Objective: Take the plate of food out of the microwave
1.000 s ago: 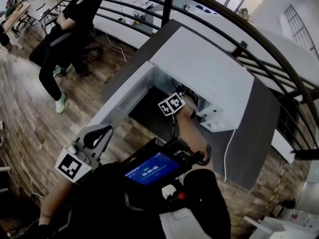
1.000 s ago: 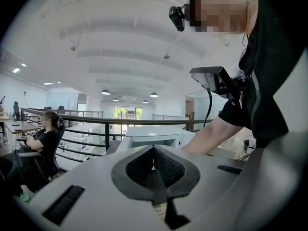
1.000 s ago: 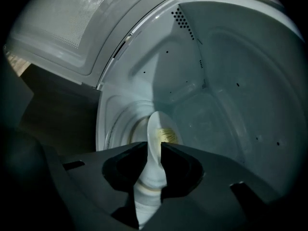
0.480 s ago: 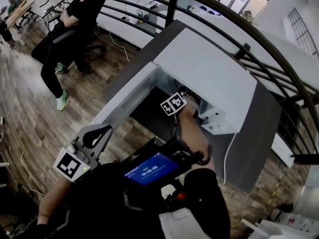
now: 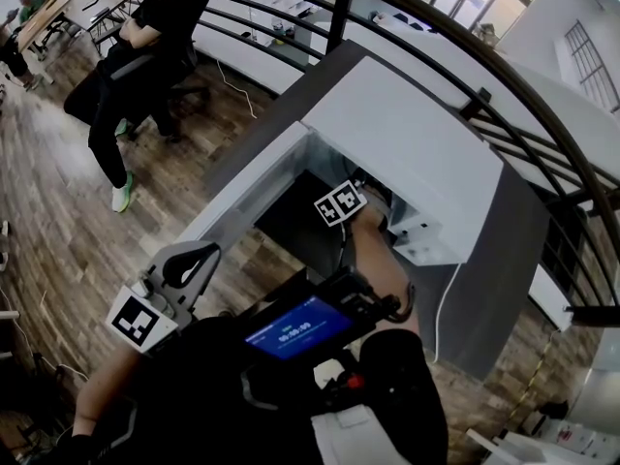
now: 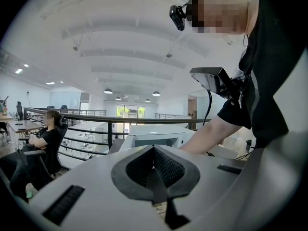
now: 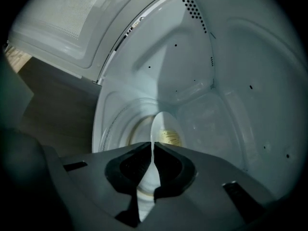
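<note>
In the lower middle of the right gripper view, the right gripper [image 7: 154, 147] is closing on the thin rim of a white plate [image 7: 161, 125] of yellowish food [image 7: 169, 137] inside the microwave [image 7: 231, 81], while the left gripper's [image 6: 154, 150] jaws are pressed together, empty.

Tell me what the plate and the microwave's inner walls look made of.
The plate is smooth, glossy white with a thin even rim: likely ceramic, possibly melamine. The inner walls look like white painted sheet metal, given the pressed ribs and punched vent holes.

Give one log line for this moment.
right gripper: jaws closing, plate rim between, in microwave | left gripper: shut, empty
</note>
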Tool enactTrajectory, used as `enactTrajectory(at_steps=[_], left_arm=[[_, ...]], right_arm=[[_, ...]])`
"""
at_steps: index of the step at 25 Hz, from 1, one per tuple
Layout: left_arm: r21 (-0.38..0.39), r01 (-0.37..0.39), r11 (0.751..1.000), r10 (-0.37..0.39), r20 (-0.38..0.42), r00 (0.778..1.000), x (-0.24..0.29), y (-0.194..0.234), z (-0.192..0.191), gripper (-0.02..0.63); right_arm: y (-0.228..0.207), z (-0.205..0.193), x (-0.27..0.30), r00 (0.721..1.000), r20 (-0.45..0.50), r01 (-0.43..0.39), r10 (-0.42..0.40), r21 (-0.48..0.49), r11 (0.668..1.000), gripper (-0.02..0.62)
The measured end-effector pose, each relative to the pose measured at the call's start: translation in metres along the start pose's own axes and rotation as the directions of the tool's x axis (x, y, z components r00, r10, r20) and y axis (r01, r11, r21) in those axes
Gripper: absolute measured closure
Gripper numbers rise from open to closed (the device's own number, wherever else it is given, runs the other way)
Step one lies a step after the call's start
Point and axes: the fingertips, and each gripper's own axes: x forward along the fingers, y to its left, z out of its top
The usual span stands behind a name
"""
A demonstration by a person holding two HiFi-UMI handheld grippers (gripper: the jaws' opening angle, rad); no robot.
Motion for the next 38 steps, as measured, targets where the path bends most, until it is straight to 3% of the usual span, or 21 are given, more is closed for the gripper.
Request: enactTrajectory(at_steps=[13, 25, 27, 29, 34, 38], left_arm=[[0.004, 0.048, 0.999, -0.048, 0.02, 0.999, -0.002, -0.014, 0.003, 0.603], [0.007, 0.084, 0.996, -0.084, 0.047, 0.995, -0.006, -0.024, 0.006, 0.603], [0.01, 0.081, 0.997, -0.081, 0.046, 0.996, -0.009, -0.023, 0.005, 0.603], [0.008, 0.076, 0.997, -0.076, 0.045, 0.996, -0.01, -0.021, 0.006, 0.603], [0.007, 0.058, 0.998, -0.058, 0.044, 0.997, -0.012, -0.015, 0.005, 0.603], [0.015, 0.047, 0.999, -0.047, 0.042, 0.998, -0.013, -0.011, 0.007, 0.603]], right_arm=[[0.04, 0.007, -0.057, 0.996, 0.071, -0.046, 0.049, -0.045, 0.998, 0.581], [0.058, 0.007, -0.082, 0.993, 0.115, -0.02, 0.037, -0.144, 0.989, 0.58], [0.058, 0.008, -0.081, 0.992, 0.12, -0.008, 0.029, -0.173, 0.985, 0.555], [0.055, 0.01, -0.078, 0.993, 0.112, 0.001, 0.021, -0.186, 0.982, 0.525], [0.057, 0.004, -0.062, 0.998, 0.052, -0.032, 0.044, -0.204, 0.978, 0.522], [0.055, -0.001, -0.056, 0.999, 0.039, -0.01, 0.018, -0.192, 0.981, 0.523]])
